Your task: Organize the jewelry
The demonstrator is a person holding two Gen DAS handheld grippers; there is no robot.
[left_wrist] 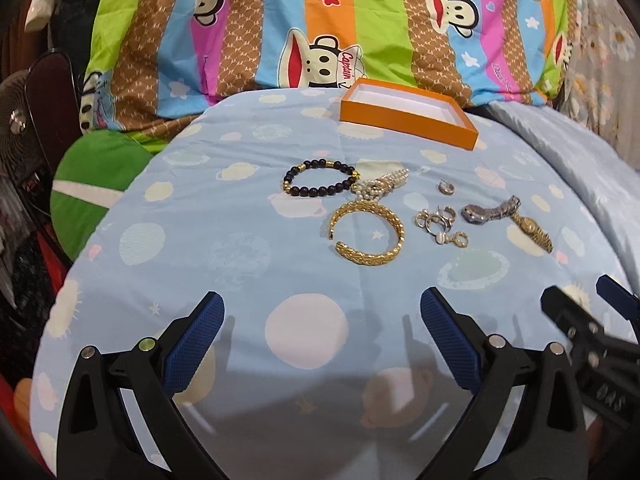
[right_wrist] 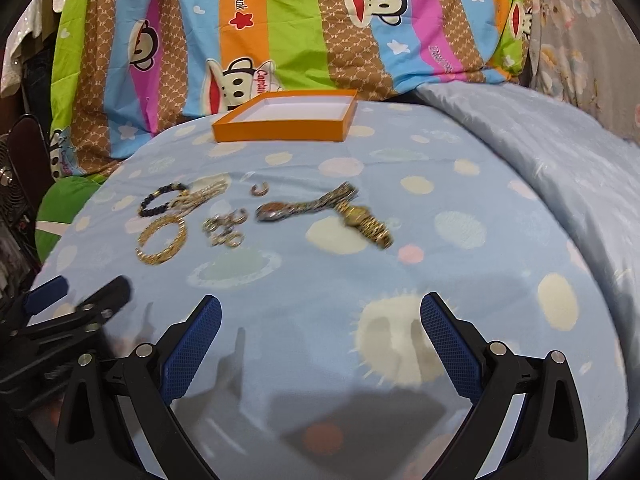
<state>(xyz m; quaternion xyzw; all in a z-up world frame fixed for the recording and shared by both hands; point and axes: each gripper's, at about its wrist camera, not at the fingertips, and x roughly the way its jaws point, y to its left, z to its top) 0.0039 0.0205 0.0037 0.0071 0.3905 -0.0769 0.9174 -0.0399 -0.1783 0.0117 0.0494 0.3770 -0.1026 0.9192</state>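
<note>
Jewelry lies spread on a light blue planet-print quilt [left_wrist: 224, 240]. A black bead bracelet [left_wrist: 318, 180], a pearl piece [left_wrist: 382, 186], a gold bangle [left_wrist: 368, 234], several small earrings [left_wrist: 438, 224], a silver watch [left_wrist: 490, 210] and a gold watch [left_wrist: 534, 232] sit in a loose row. An empty orange box [left_wrist: 408, 114] with a white inside stands behind them. My left gripper [left_wrist: 320, 316] hovers open in front of the bangle. My right gripper [right_wrist: 320, 320] is open, short of the gold watch [right_wrist: 366, 224], with the box [right_wrist: 286, 118] beyond.
A bright striped cartoon-monkey blanket [left_wrist: 320, 20] rises behind the box. A green cushion [left_wrist: 92, 196] and dark clutter with a fan lie off the quilt's left edge. A plain blue quilt fold [right_wrist: 540, 140] slopes on the right.
</note>
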